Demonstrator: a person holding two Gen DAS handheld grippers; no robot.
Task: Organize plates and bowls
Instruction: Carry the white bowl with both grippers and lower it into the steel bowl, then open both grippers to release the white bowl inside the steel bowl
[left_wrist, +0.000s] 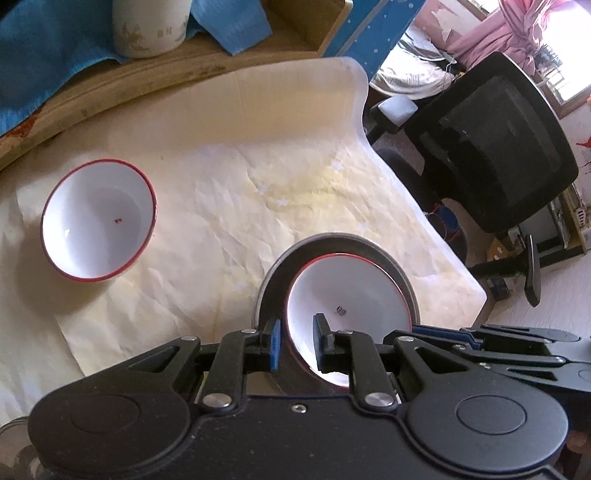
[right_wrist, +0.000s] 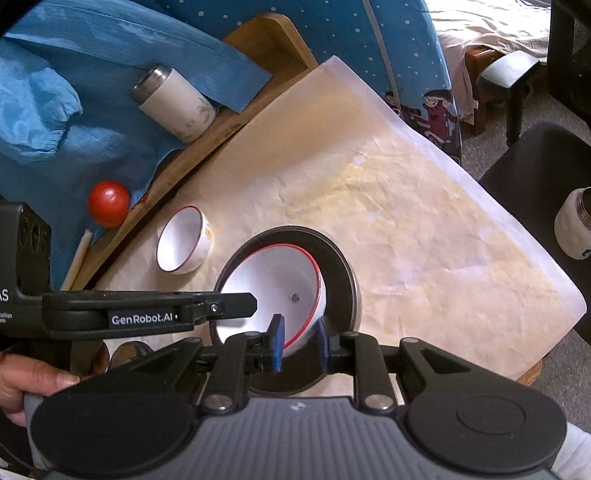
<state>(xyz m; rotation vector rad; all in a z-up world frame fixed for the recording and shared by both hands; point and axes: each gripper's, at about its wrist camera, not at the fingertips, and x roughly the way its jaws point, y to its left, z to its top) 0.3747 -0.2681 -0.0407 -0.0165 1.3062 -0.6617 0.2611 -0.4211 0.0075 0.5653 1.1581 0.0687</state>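
A white bowl with a red rim (left_wrist: 343, 291) (right_wrist: 273, 284) lies tilted within a grey metal plate (left_wrist: 273, 280) (right_wrist: 340, 273) on the cream paper. My left gripper (left_wrist: 298, 345) is shut on the bowl's near-left rim, one finger inside and one outside. In the right wrist view the left gripper (right_wrist: 236, 306) reaches in from the left. My right gripper (right_wrist: 300, 345) is shut on the bowl's near-right rim, and the right gripper (left_wrist: 443, 334) shows at the bowl's right edge. A second red-rimmed bowl (left_wrist: 96, 221) (right_wrist: 181, 240) stands alone to the left.
A wooden board (left_wrist: 122, 92) with blue cloth (right_wrist: 74, 110), a white tumbler (left_wrist: 147, 29) (right_wrist: 173, 107) and a red ball (right_wrist: 109, 203) borders the paper at the back. An office chair (left_wrist: 491, 147) stands past the table's right edge. A hand (right_wrist: 33, 380) holds the left gripper.
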